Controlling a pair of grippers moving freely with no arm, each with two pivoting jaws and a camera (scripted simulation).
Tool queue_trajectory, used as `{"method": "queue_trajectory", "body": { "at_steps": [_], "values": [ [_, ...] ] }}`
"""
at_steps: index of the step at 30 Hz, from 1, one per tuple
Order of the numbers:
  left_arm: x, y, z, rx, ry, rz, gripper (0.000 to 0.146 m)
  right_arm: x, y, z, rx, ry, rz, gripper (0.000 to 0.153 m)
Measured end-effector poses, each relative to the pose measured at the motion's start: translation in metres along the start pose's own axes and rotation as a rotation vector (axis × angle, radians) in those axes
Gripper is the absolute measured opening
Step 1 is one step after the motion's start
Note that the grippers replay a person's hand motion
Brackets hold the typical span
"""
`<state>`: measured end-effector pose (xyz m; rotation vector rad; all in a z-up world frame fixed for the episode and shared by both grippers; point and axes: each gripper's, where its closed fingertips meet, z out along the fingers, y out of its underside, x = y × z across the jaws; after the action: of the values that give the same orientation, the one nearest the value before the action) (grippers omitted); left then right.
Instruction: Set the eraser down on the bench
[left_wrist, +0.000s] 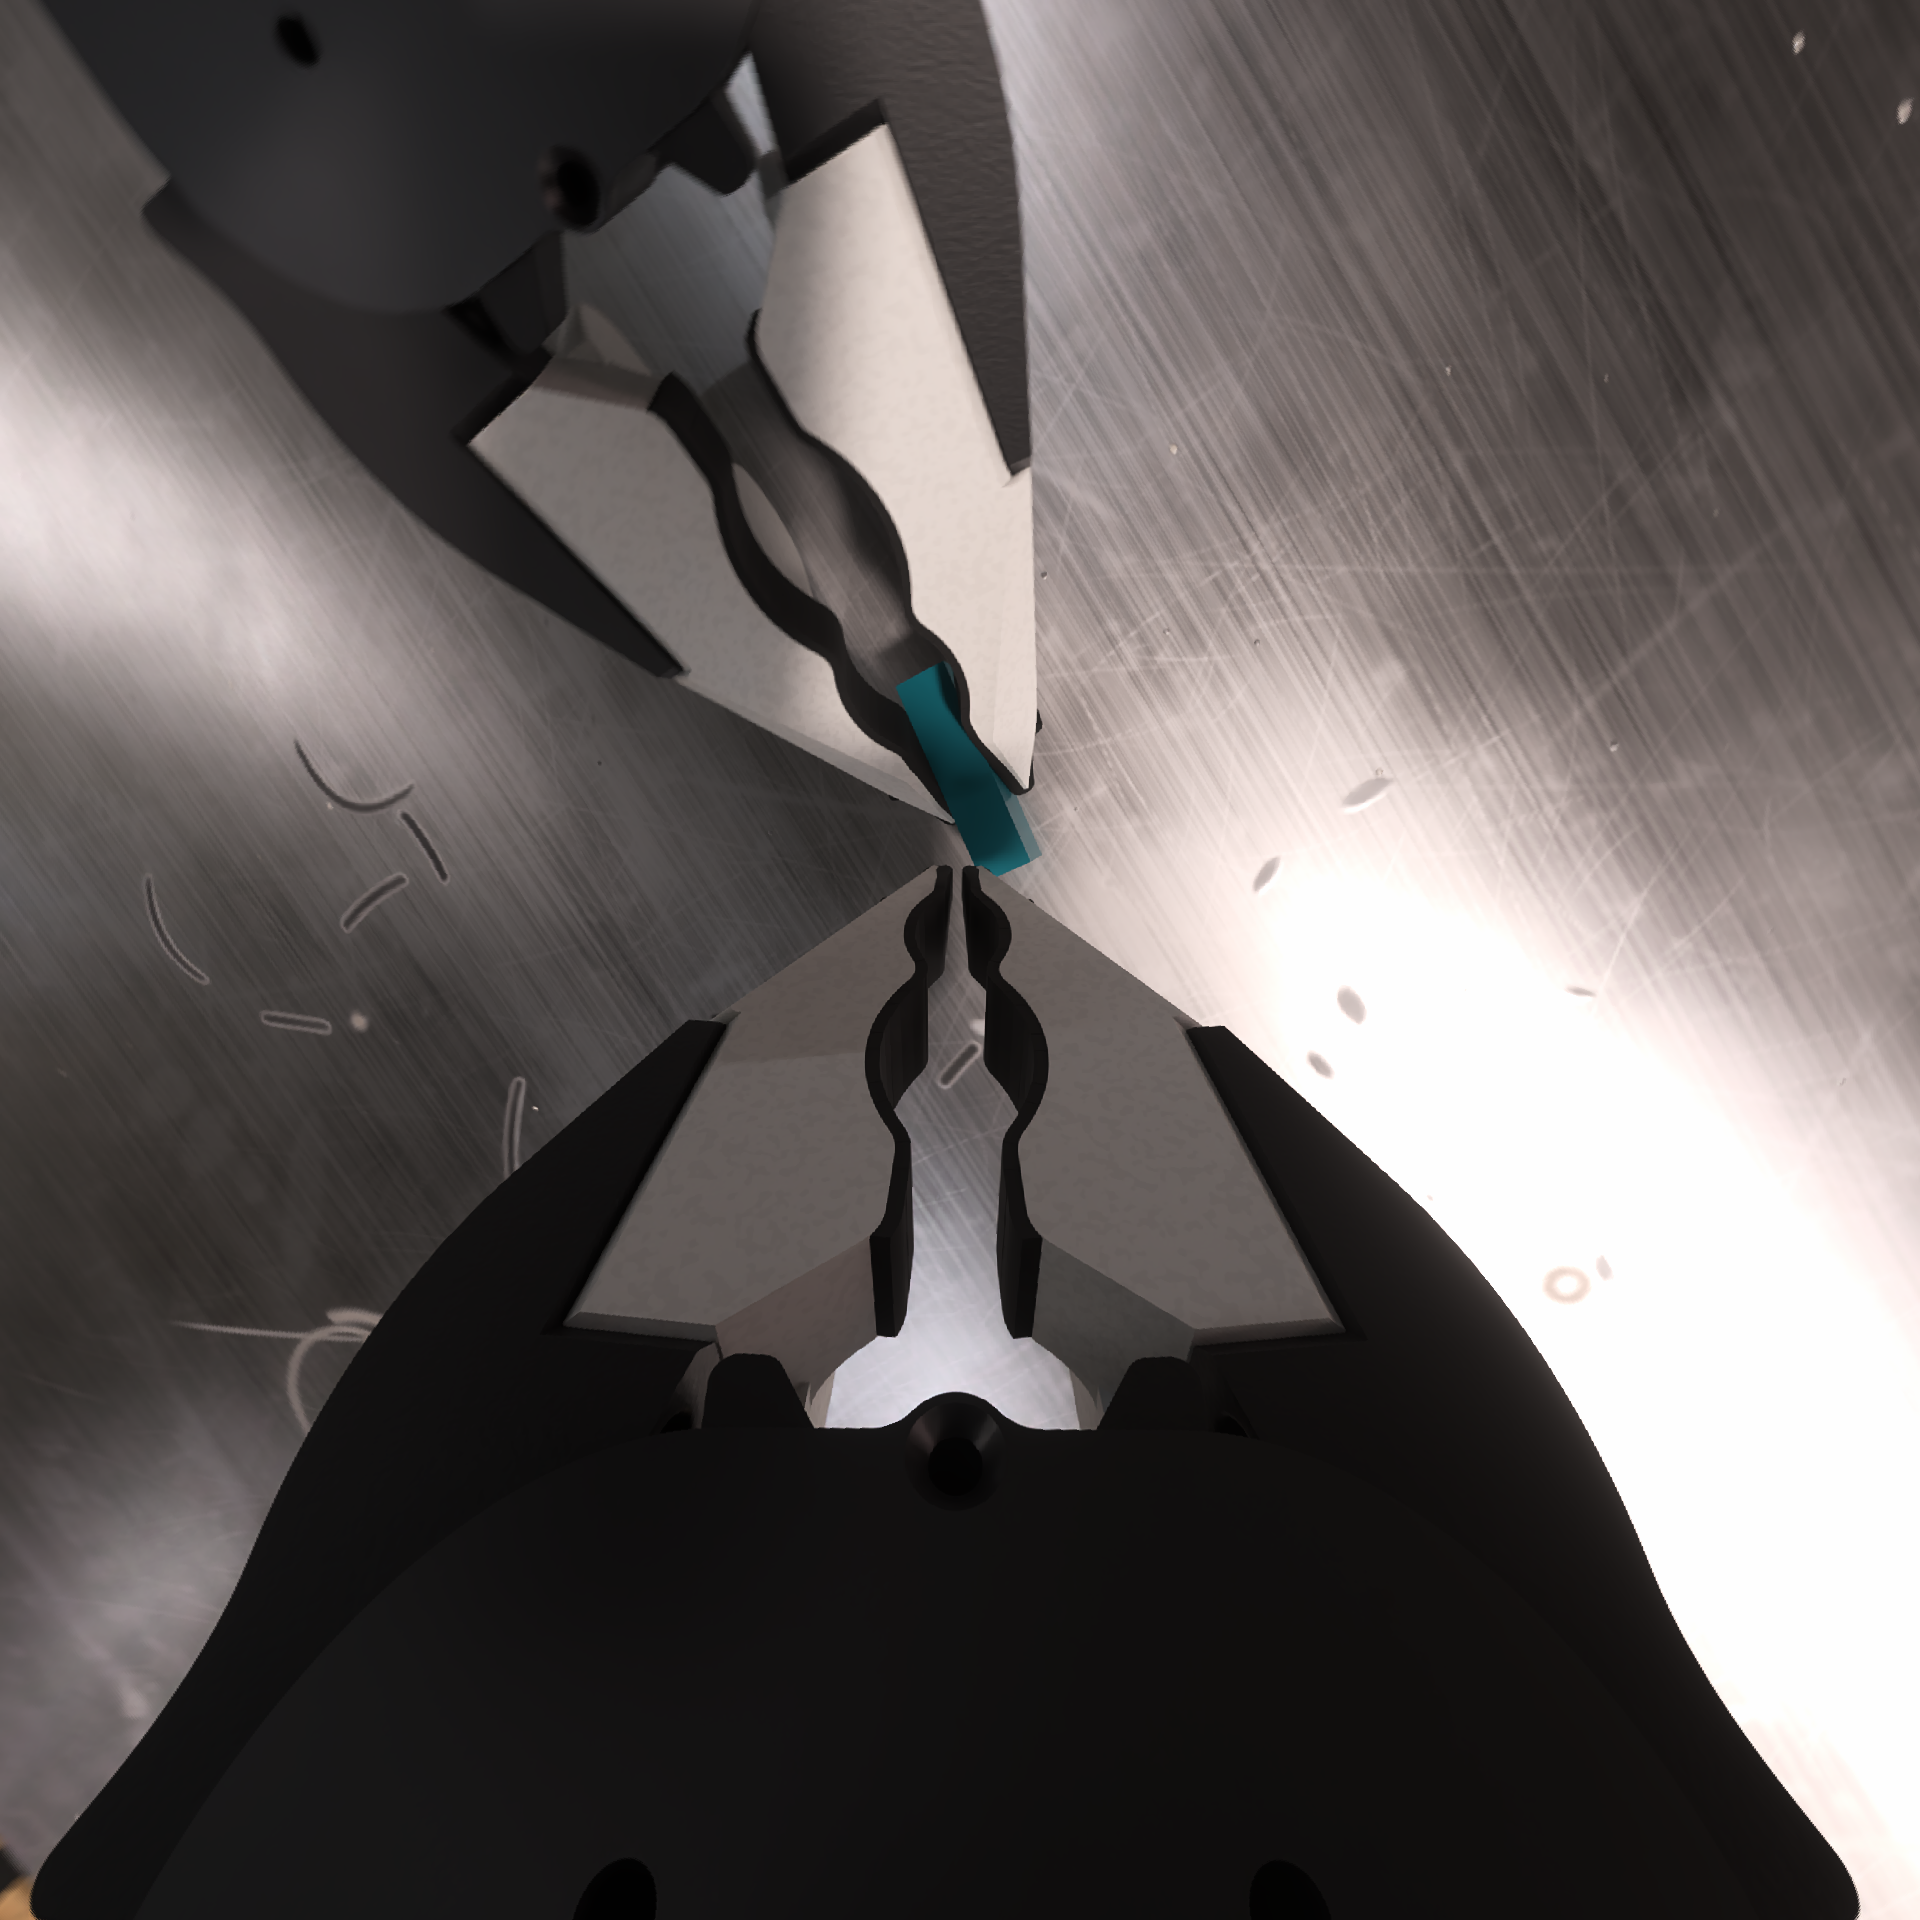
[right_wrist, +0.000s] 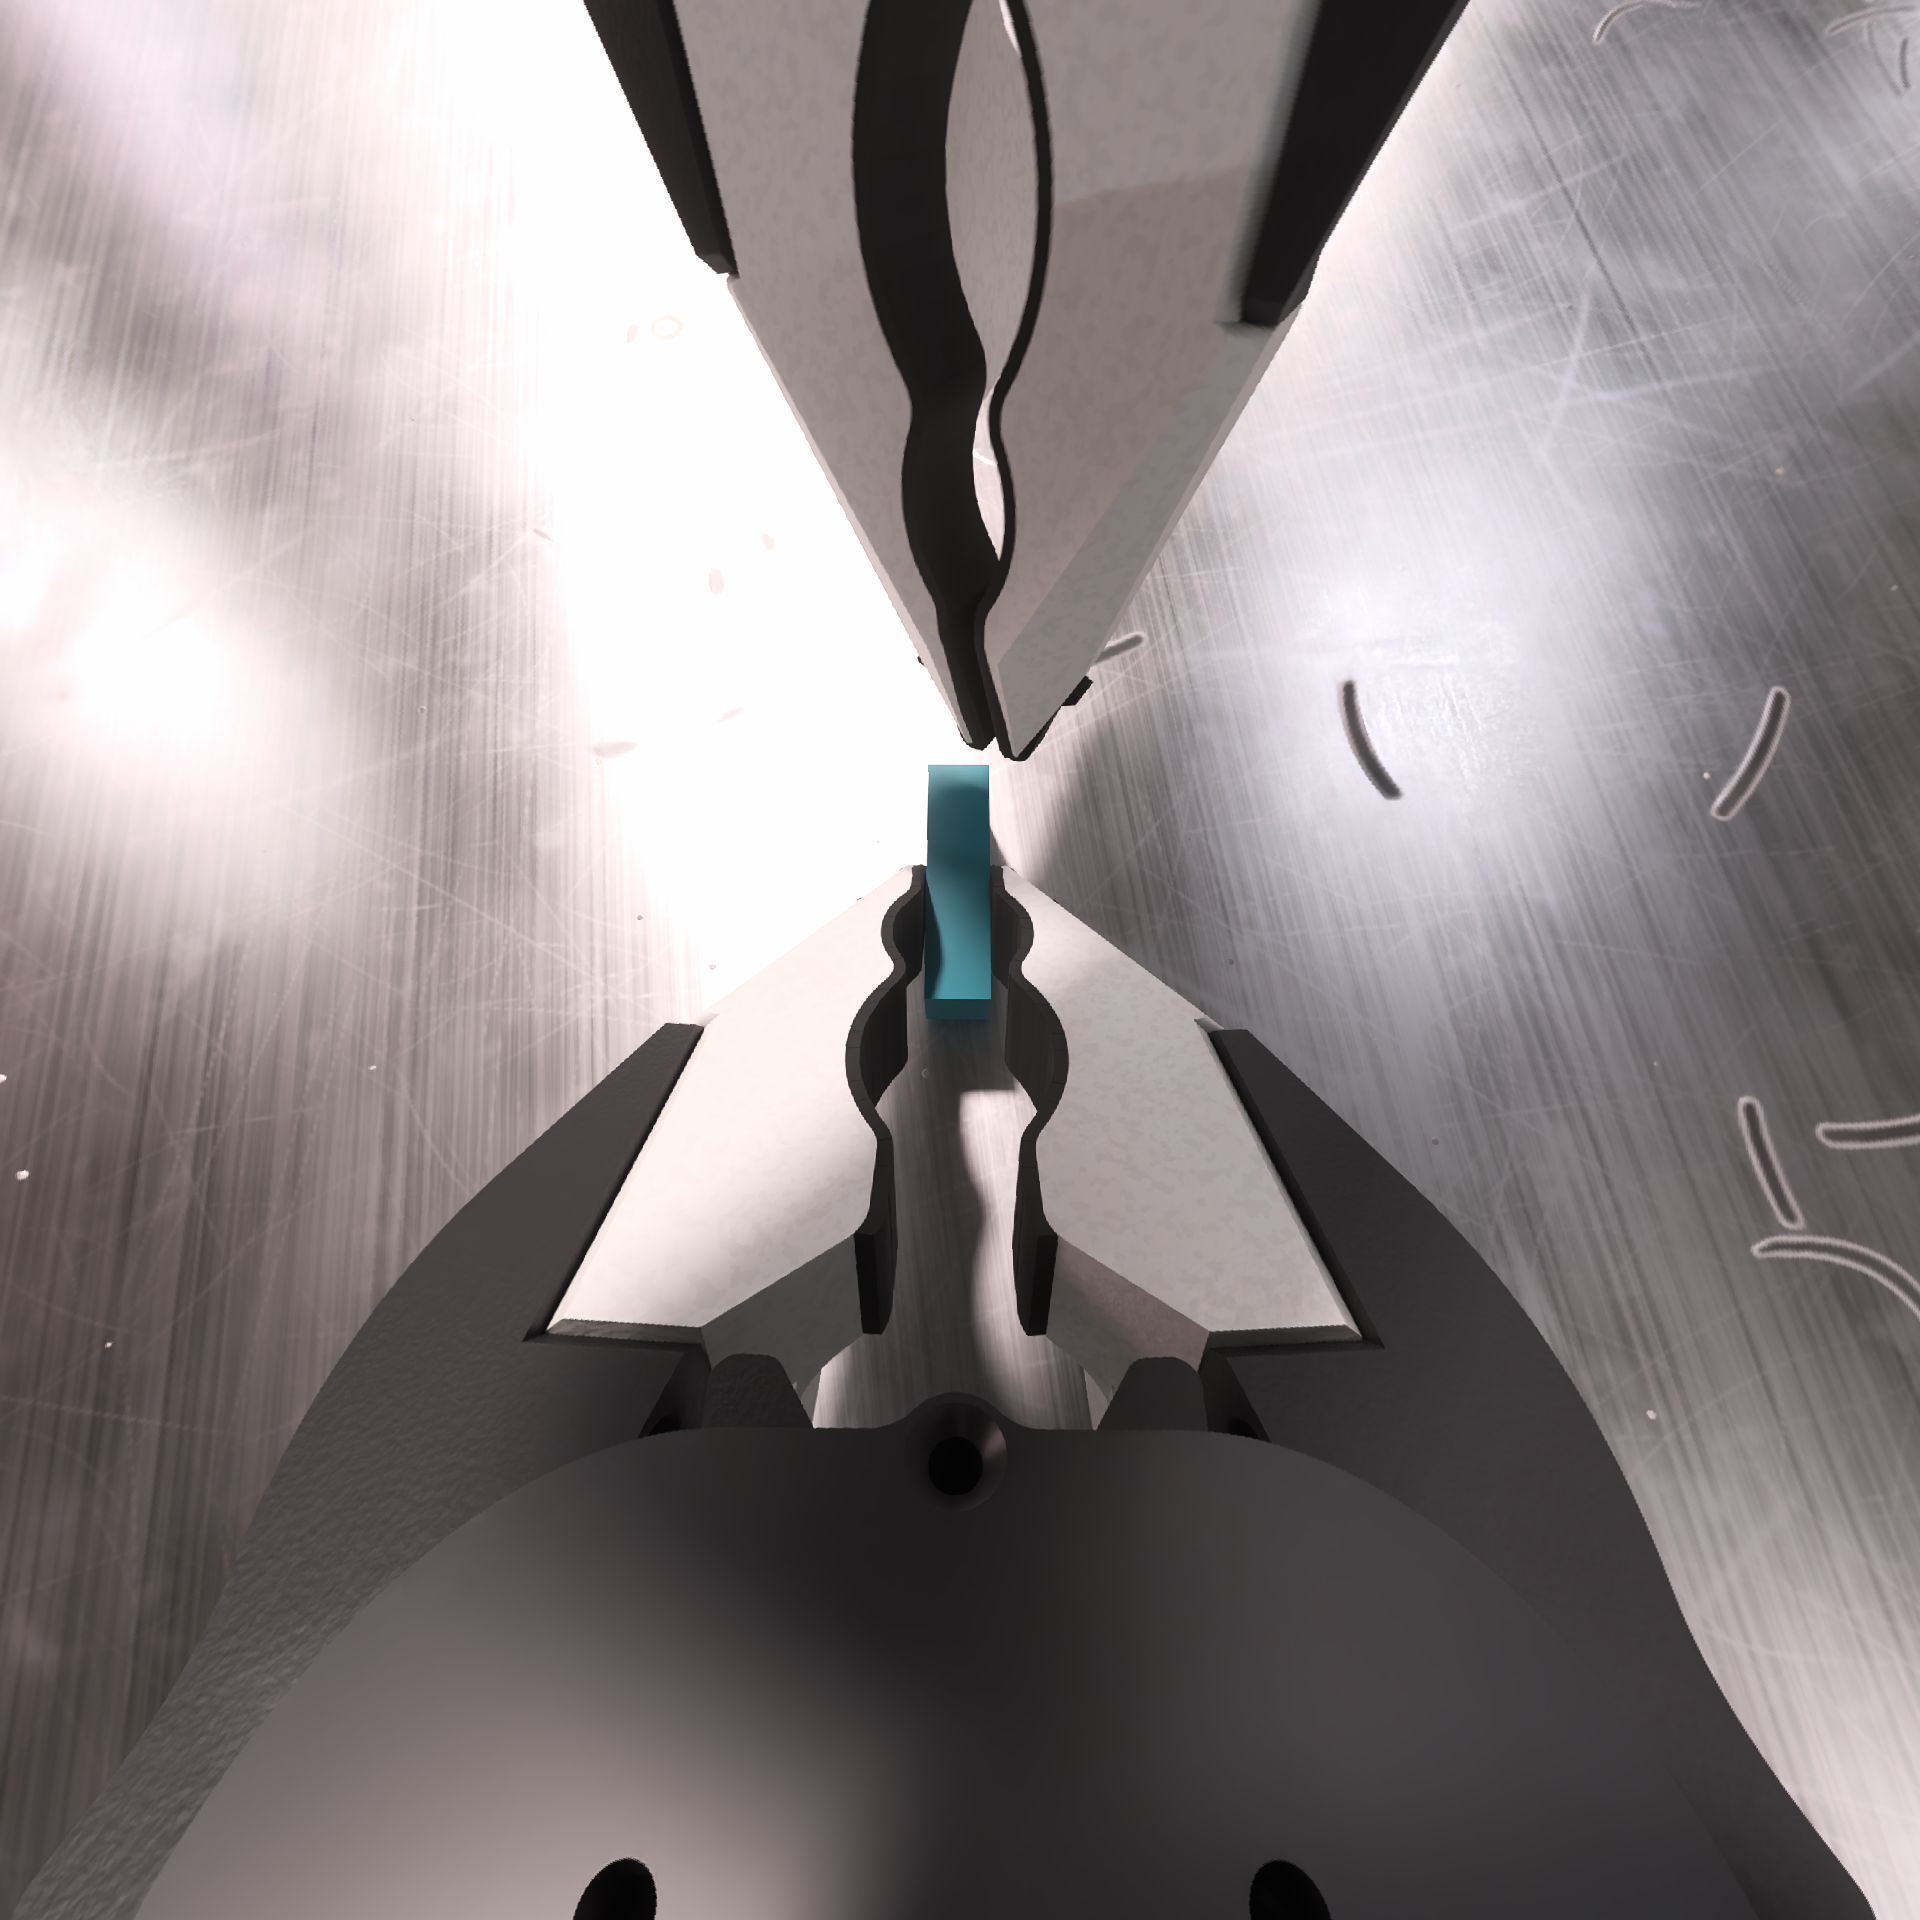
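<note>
- Closest to the lens in the left wrist view, the left gripper (left_wrist: 957, 876), black-bodied with pale grey wedge-shaped fingers and wavy black pads, has its tips pressed almost together with nothing between them, so it is clenched on air.
- Just beyond those tips, the small teal rectangular eraser (left_wrist: 977, 790) sticks out from the tips of the right gripper (left_wrist: 971, 774), which reaches in from the upper left of that view, tip to tip with the left one.
- From the right wrist view, the right gripper (right_wrist: 957, 883) grasps the eraser (right_wrist: 957, 894) between its black pads near the fingertips; the block stands lengthwise along the fingers, with its far end poking past the tips.
- Facing it from the top of that view, the left gripper (right_wrist: 987, 743) points its closed tips at the eraser's far end, very near it; whether they touch cannot be told.
- Under both grippers lies the bench, a scratched brushed-metal surface (left_wrist: 1507, 520) with bright glare and scattered small curved marks (right_wrist: 1371, 738).
- Below the eraser, a dark shadow (right_wrist: 982, 1174) falls on the metal between the right gripper's fingers.
- Whether the eraser touches the bench is not clear from either view.
</note>
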<state>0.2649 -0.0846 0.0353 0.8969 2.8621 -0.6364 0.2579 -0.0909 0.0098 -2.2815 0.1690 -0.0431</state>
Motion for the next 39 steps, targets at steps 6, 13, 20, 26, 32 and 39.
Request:
{"method": "queue_trajectory", "body": {
  "at_steps": [6,13,20,26,32,39],
  "values": [
    [0.0,-0.002,0.003,-0.061,0.028,0.199,0.002,0.0,0.0,0.0,0.0,-0.023,0.023,0.011],
    [0.005,0.0,0.009,-0.13,0.081,0.339,0.001,-0.002,0.0,0.0,-0.001,-0.016,-0.005,0.011],
    [0.005,0.001,0.011,-0.179,0.104,0.425,0.001,-0.003,0.0,0.001,0.0,-0.013,-0.016,0.011],
    [0.006,-0.001,0.011,-0.255,0.148,0.615,0.001,-0.005,0.0,0.001,-0.001,-0.024,-0.021,0.011],
    [0.007,-0.003,0.013,-0.264,0.217,0.686,0.0,-0.005,0.0,0.001,-0.001,-0.031,-0.016,0.011],
    [0.006,-0.003,0.014,-0.285,0.229,0.651,0.0,-0.006,0.001,0.0,-0.002,-0.06,0.007,0.011]
  ]
}}
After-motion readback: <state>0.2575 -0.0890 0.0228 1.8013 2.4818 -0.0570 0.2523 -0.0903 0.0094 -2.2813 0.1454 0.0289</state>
